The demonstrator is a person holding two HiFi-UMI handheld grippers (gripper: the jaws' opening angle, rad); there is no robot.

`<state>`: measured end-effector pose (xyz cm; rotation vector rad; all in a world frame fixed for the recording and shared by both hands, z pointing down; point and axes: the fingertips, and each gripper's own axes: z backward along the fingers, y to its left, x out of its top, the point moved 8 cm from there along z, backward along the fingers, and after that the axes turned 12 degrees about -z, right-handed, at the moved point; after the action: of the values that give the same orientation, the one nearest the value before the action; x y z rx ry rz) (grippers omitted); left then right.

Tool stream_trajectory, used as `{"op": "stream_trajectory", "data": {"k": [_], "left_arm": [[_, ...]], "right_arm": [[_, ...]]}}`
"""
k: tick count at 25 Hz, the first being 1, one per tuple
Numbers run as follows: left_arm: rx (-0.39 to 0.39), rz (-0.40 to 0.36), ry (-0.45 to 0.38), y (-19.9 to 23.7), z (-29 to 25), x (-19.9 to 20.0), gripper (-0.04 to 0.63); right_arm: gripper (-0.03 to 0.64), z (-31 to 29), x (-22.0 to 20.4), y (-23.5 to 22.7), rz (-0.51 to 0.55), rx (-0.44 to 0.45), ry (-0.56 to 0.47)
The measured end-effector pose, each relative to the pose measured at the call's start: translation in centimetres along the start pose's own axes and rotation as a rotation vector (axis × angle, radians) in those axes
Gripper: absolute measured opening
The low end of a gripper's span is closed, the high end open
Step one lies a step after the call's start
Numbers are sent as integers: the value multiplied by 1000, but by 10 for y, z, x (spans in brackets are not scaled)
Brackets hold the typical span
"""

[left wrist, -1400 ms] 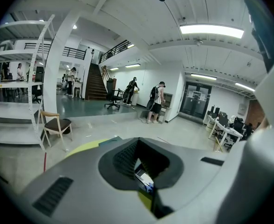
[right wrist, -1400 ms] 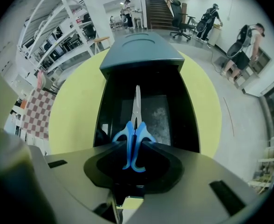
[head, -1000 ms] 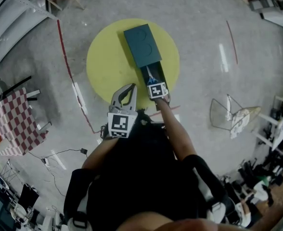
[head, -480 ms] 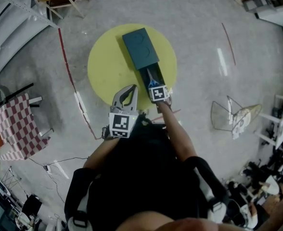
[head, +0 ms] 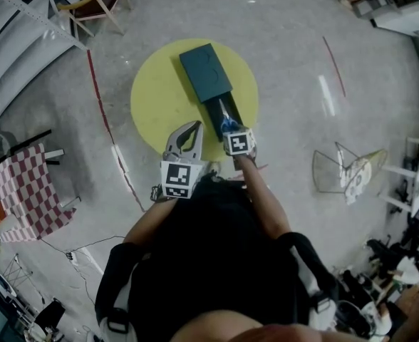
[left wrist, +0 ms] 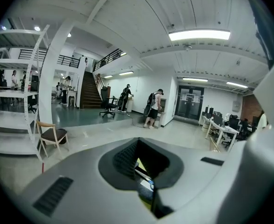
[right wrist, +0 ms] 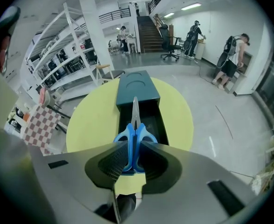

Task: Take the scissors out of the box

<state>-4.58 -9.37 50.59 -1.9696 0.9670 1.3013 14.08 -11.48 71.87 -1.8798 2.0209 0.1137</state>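
Observation:
A dark teal box (head: 205,73) lies on a round yellow table (head: 159,105), its black drawer (head: 229,110) pulled out toward me. My right gripper (head: 229,128) points steeply down over the drawer's near end, shut on the blue handles of the scissors (head: 227,123). In the right gripper view the scissors (right wrist: 134,125) hang above the drawer (right wrist: 152,120), blades closed and pointing toward the box (right wrist: 138,90), handles pinched in the right gripper (right wrist: 134,143). My left gripper (head: 195,125) hovers beside it at the table's near edge, shut and empty; its fingertips meet in the left gripper (left wrist: 138,139) view.
A wooden chair (head: 92,6) stands beyond the table at the left. A checked cloth (head: 21,191) lies at the far left and a wire rack (head: 338,169) at the right. Red tape (head: 102,98) runs along the floor. People stand far off by a staircase (right wrist: 148,34).
My right gripper has risen with the scissors, so the blue handles stand higher over the drawer. The left gripper has hardly shifted.

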Motion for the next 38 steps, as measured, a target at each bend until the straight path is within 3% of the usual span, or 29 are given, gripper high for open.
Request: {"op": "stream_trajectory", "data": {"k": [14,32,38], "left_arm": [[1,-24,-37,-6,-4,16,-3],[13,-43,-93,-5,-6,36,-3],[3,-53,-98,-5,-12,35,-3]], "right_arm": [[80,86,29,7,-30,51,-291],[80,214,53,38,2,168,-806],[80,234,47,51,10,198,-889]]}}
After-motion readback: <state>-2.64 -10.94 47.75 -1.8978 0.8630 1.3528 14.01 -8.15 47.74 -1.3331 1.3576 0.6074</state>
